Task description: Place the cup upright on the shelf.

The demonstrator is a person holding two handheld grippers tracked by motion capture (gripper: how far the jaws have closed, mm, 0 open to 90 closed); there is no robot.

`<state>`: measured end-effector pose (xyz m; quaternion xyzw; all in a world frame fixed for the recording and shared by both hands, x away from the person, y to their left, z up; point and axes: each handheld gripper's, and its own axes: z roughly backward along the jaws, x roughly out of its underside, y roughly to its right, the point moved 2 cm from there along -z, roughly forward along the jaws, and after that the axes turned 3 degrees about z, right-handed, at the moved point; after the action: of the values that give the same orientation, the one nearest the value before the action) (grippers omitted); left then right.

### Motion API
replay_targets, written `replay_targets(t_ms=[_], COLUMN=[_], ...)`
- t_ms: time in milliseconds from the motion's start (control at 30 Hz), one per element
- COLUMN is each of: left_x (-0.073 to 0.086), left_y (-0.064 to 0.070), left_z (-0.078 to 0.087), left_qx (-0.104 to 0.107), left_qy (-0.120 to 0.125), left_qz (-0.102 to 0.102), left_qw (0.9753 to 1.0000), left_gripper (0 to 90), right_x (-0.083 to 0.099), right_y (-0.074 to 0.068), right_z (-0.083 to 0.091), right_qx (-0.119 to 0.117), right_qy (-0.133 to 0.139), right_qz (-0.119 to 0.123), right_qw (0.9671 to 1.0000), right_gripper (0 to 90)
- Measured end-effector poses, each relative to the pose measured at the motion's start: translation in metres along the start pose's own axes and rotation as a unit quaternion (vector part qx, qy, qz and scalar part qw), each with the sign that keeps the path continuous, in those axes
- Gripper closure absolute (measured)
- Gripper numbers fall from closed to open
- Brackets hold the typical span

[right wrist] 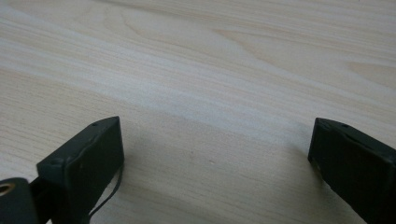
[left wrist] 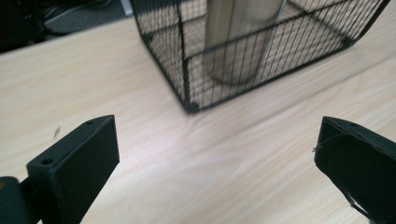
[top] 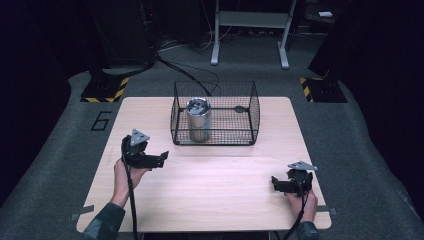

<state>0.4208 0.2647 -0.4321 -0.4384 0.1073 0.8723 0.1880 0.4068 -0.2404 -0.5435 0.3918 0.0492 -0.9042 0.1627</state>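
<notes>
A black wire basket (top: 215, 131) stands at the back middle of the wooden table (top: 210, 175). Inside its left part a tall silver metal canister (top: 198, 120) stands upright. My left gripper (top: 161, 159) hovers at the table's left, a little in front of the basket's near-left corner, jaws open with nothing between them. In the left gripper view the basket (left wrist: 187, 88) and the canister (left wrist: 238, 42) lie just ahead of the open gripper (left wrist: 217, 154). My right gripper (top: 276, 184) rests low at the table's front right, open over bare wood (right wrist: 210, 116).
A small dark object (top: 240, 108) lies on the basket floor to the right of the canister. Grey carpet surrounds the table, with hazard-striped stand bases (top: 105, 90) at both back corners and a white frame (top: 250, 30) behind.
</notes>
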Motion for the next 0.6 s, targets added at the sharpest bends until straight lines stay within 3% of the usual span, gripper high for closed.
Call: replay_targets(t_ms=[200, 300, 400, 533, 600], left_x=[0.037, 0.057, 0.077, 0.098, 0.107], left_y=[-0.019, -0.028, -0.033, -0.037, -0.037], left_z=[-0.007, -0.014, -0.020, -0.026, -0.028], left_qx=[-0.017, -0.013, -0.024, -0.026, -0.041], left_qy=[-0.034, -0.052, -0.054, -0.081, -0.085], left_qz=[0.027, 0.057, 0.078, 0.087, 0.079], left_qw=[0.9989, 0.9969, 0.9952, 0.9926, 0.9923], left_gripper=[0.0, 0.0, 0.0, 0.0, 0.0], right_x=[0.000, 0.000, 0.000, 0.000, 0.000], right_y=[0.000, 0.000, 0.000, 0.000, 0.000], right_z=[0.000, 0.000, 0.000, 0.000, 0.000], right_qx=[0.000, 0.000, 0.000, -0.001, -0.001], right_qy=[0.000, 0.000, 0.000, 0.000, 0.000], right_qz=[0.000, 0.000, 0.000, 0.001, 0.001], right_qw=[1.0000, 1.0000, 1.0000, 1.0000, 1.0000], right_gripper=[3.0, 3.0, 3.1, 3.2, 3.2])
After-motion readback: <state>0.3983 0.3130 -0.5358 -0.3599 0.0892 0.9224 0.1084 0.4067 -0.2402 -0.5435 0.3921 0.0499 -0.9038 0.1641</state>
